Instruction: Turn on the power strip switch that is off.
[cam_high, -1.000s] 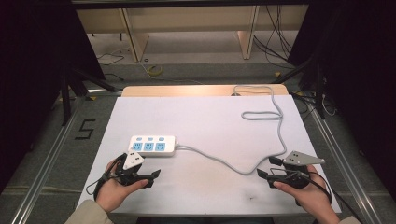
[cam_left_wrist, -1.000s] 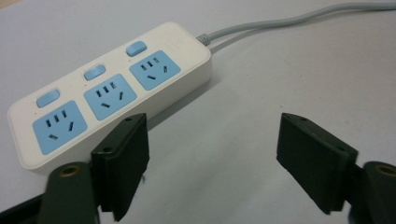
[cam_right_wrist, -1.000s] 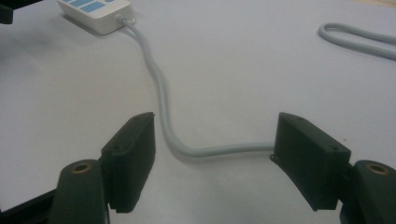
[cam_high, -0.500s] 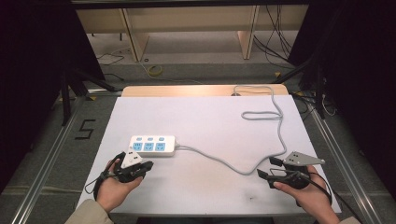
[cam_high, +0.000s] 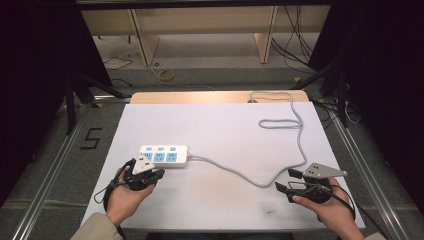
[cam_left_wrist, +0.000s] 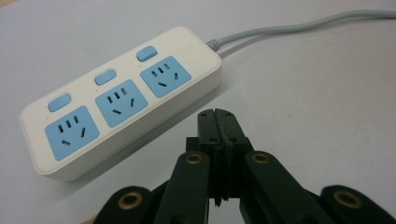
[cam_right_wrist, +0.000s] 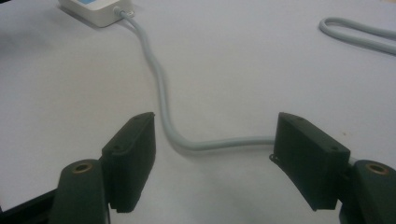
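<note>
White power strip (cam_left_wrist: 122, 97), 3 blue sockets, grey cord (cam_high: 280, 170) attached.

Your strip (cam_high: 163, 156): white, three blue sockets, blue switch above each, lying flat, face up, on white table, left of centre toward your edge. Grey cord (cam_high: 280, 150) exits its right end, sags toward your side, climbs right side, loops back once, runs off far edge.

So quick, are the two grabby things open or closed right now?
Left gripper: fingers closed together, holding nothing, beside the power strip.
Right gripper: fingers wide open, holding nothing, the grey cable lying between them.
</note>
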